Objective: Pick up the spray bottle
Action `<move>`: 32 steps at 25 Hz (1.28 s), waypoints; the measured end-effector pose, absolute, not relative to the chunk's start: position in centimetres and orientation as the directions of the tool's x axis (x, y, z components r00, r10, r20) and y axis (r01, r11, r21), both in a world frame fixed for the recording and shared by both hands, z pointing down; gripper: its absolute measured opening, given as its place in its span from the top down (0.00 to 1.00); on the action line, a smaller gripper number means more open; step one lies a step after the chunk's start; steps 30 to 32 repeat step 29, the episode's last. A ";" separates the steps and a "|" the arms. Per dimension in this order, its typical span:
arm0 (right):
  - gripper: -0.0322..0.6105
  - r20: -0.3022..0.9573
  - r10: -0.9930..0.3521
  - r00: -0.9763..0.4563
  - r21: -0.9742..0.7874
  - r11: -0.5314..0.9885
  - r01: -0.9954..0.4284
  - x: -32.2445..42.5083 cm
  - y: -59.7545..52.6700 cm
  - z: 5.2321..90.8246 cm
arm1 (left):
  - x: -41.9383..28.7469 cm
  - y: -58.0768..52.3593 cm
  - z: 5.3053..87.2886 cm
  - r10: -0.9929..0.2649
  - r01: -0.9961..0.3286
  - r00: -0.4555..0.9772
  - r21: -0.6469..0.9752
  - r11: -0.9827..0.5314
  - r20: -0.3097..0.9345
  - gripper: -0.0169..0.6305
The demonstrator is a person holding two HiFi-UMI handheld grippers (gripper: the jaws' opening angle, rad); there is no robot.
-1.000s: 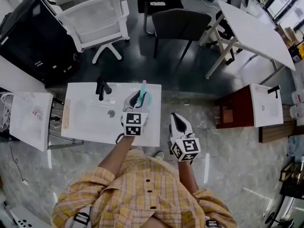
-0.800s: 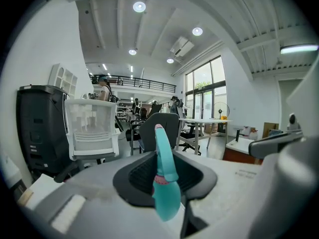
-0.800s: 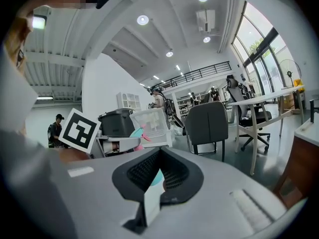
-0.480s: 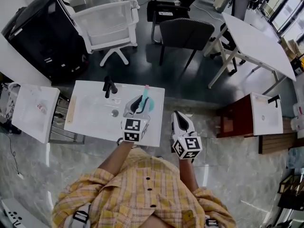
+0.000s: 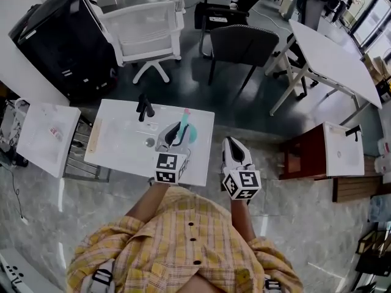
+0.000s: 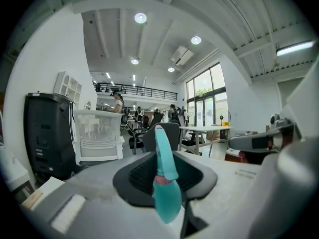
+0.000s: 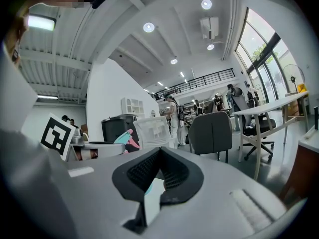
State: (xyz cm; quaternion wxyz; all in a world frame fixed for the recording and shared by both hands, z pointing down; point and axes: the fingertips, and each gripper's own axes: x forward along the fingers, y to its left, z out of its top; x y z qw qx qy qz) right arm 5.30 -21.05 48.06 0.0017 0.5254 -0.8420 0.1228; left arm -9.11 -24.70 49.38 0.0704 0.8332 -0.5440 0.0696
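Note:
The spray bottle (image 5: 186,127) is teal with a pink collar, and it is held up above the small white table (image 5: 116,148). My left gripper (image 5: 175,135) is shut on it. In the left gripper view the bottle (image 6: 165,193) stands upright between the dark pads, its nozzle pointing away. My right gripper (image 5: 234,153) hangs off the table's right edge over the floor, jaws together with nothing in them. From the right gripper view (image 7: 159,171) the bottle's teal and pink top (image 7: 127,139) shows at the left.
On the table stand a black tap-like fixture (image 5: 145,107) and a small round metal piece (image 5: 150,142). A white mesh chair (image 5: 146,32), a dark chair (image 5: 244,44), a black cabinet (image 5: 58,41) and a white folding table (image 5: 333,50) stand beyond. A low white stand (image 5: 46,139) is left.
My left gripper has risen with the spray bottle in it, away from the tabletop. The right gripper has lifted a little beside it.

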 end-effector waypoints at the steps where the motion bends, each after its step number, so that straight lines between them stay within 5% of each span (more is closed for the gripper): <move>1: 0.95 0.132 -0.884 -0.448 -0.204 0.418 -0.885 5.3 -21.1 48.0 | -9.3 -24.6 49.3 -0.899 -0.918 0.395 0.040 -0.395 0.189 0.84; 32: 0.95 0.124 -0.871 -0.476 -0.178 0.452 -0.874 3.9 -22.5 47.3 | -11.0 -23.6 49.2 -0.917 -0.935 0.353 0.043 -0.352 0.187 0.83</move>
